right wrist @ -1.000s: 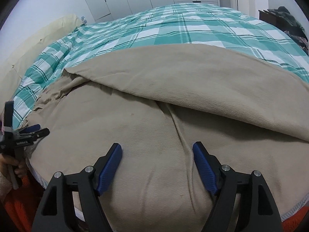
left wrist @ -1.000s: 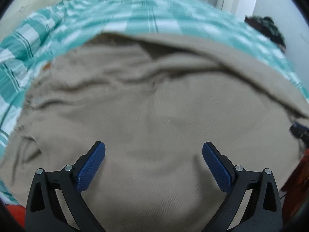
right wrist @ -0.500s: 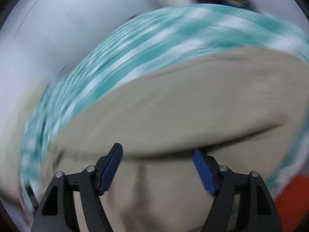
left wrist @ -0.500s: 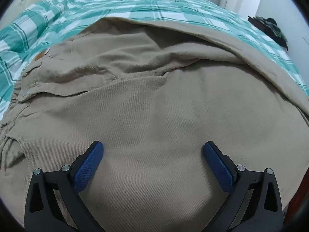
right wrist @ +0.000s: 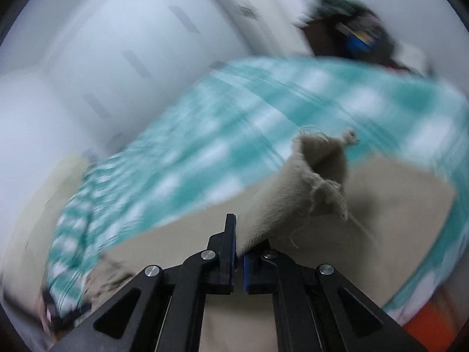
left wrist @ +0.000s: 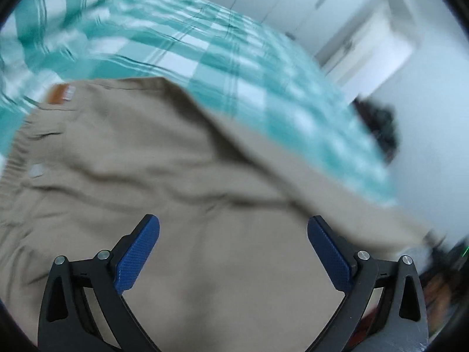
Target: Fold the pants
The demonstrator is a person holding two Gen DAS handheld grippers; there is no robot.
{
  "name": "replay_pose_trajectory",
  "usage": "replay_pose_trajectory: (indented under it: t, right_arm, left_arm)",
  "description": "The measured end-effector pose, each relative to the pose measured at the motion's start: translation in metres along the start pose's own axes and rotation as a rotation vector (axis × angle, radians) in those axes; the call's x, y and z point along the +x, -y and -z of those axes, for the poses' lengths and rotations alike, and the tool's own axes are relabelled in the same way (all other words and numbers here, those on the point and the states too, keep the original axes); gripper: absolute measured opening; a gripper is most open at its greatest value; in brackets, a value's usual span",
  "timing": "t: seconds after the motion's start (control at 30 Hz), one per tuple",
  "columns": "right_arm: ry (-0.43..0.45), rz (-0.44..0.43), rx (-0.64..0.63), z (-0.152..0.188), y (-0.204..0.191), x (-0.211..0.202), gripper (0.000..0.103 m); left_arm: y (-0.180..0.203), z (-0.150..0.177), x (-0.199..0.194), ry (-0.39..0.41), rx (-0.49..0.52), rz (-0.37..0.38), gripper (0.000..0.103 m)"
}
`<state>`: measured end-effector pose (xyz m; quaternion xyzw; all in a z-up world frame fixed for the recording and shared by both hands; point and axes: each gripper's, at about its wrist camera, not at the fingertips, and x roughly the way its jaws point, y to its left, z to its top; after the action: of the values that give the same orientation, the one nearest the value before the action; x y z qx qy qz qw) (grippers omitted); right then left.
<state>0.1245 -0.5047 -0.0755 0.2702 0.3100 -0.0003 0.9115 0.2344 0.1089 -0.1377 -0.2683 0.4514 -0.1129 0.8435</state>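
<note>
Beige pants lie spread on a bed, waistband with an orange-brown label at the upper left. My left gripper is open and empty, just above the pants' middle. My right gripper is shut on the frayed hem of a pants leg, and the cuff stands up above the jaws. The rest of the pants lie under and to the right of it. Both views are blurred by motion.
A teal and white checked bedcover lies under the pants and also shows in the right wrist view. White wardrobe doors stand behind the bed. A dark pile of clothes sits at the far right.
My right gripper has closed on the hem of a pants leg and lifted it. My left gripper stays open and has swung, tilting its view towards the waistband.
</note>
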Motion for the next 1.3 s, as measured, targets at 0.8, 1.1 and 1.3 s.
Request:
replay_pose_trajectory:
  t: [0.8,1.1,1.3]
  right_arm:
    - [-0.071,-0.262,-0.161,-0.027,0.000,-0.099,0.003]
    - [0.068,-0.339,-0.289,-0.096,-0.026,-0.056,0.004]
    - [-0.357,-0.015,-0.260,-0.017,0.059,0.019,0.005]
  left_arm:
    - [0.033,-0.055,0.041,-0.112,-0.167,0.170,0.003]
    - [0.056,-0.009,-0.098,0.198,0.033,0.135,0.007]
    - [0.005,0.099,0.011,-0.205,-0.081,0.010,0.005]
